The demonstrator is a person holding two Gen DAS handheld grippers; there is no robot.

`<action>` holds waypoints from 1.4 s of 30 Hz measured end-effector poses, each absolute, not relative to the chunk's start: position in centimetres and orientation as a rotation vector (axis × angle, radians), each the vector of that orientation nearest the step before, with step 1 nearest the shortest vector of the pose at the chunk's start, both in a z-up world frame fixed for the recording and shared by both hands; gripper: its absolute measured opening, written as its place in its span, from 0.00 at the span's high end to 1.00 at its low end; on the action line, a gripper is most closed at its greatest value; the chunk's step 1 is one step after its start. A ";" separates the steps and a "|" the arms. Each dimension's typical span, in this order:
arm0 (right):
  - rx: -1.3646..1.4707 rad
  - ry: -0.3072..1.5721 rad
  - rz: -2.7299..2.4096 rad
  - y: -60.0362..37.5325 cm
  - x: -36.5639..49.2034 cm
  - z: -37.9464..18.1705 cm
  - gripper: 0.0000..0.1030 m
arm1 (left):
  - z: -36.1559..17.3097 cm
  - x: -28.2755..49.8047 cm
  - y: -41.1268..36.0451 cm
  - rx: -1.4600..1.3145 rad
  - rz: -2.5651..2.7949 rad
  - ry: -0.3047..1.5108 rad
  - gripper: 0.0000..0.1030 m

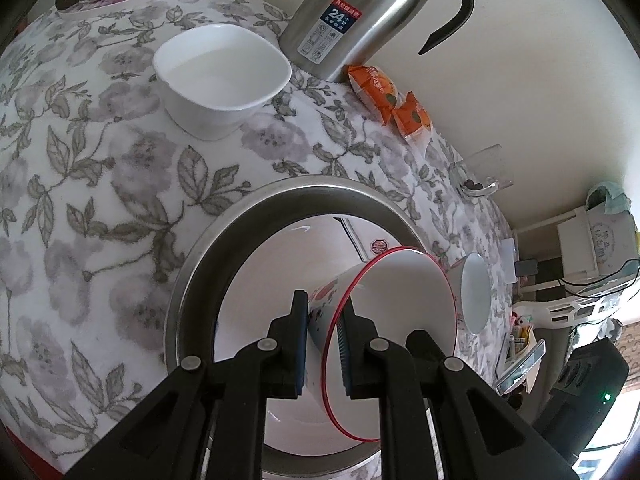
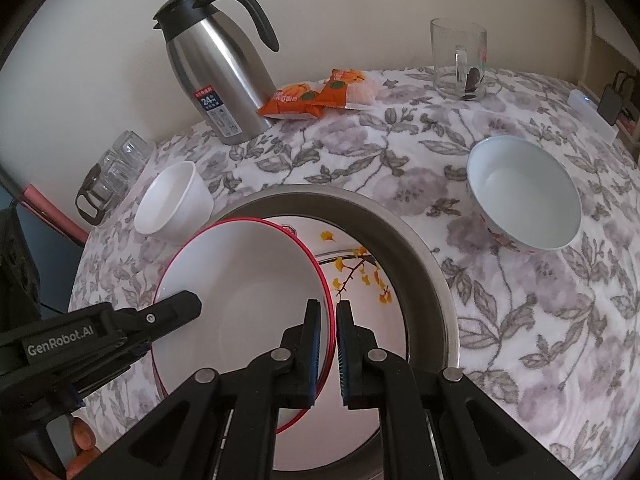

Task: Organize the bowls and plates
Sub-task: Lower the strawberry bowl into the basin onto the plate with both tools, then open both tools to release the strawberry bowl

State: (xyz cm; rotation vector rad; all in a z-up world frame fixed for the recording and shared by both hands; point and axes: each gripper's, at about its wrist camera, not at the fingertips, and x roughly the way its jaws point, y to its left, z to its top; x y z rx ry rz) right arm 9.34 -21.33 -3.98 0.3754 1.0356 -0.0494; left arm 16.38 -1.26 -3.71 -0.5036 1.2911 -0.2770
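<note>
A white bowl with a red rim point(image 1: 400, 300) and a flower pattern outside is held tilted between both grippers. My left gripper point(image 1: 325, 312) is shut on its left wall. My right gripper point(image 2: 328, 312) is shut on the right rim of the same red-rimmed bowl point(image 2: 248, 288), and a left finger point(image 2: 176, 308) shows at the bowl's far side. Below lies a white plate with yellow leaves point(image 2: 360, 276) inside a round steel dish point(image 2: 420, 248). I cannot tell whether the bowl touches the plate.
On the flowered tablecloth stand a plain white bowl point(image 2: 176, 200) at the left and a pale blue bowl point(image 2: 524, 196) at the right. At the back by the wall are a steel thermos jug point(image 2: 216, 72), orange snack packets point(image 2: 320, 96), a glass mug point(image 2: 460, 60) and several glasses point(image 2: 120, 168).
</note>
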 end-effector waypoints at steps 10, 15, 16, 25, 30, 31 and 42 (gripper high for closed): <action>0.380 1.040 -0.050 -21.4 9.5 -4.3 0.91 | -4.3 16.6 -1.2 -0.509 -0.273 1.304 0.87; 0.389 1.038 -0.048 -21.4 9.5 -4.3 0.91 | -4.3 16.7 -1.2 -0.517 -0.276 1.305 0.87; 0.389 1.039 -0.048 -21.4 9.5 -4.3 0.91 | -4.3 16.7 -1.2 -0.518 -0.277 1.305 0.86; 0.398 1.038 -0.041 -21.5 9.6 -4.3 0.89 | -4.3 16.7 -1.0 -0.523 -0.281 1.306 0.86; 0.403 1.040 -0.032 -21.5 9.6 -4.4 0.88 | -4.3 16.7 -1.1 -0.519 -0.283 1.310 0.86; 0.402 1.041 -0.031 -21.5 9.6 -4.4 0.88 | -4.3 16.7 -1.1 -0.518 -0.283 1.311 0.86; 0.387 1.047 -0.042 -21.8 9.4 -3.7 0.86 | -3.2 16.6 -0.7 -0.505 -0.288 1.293 0.82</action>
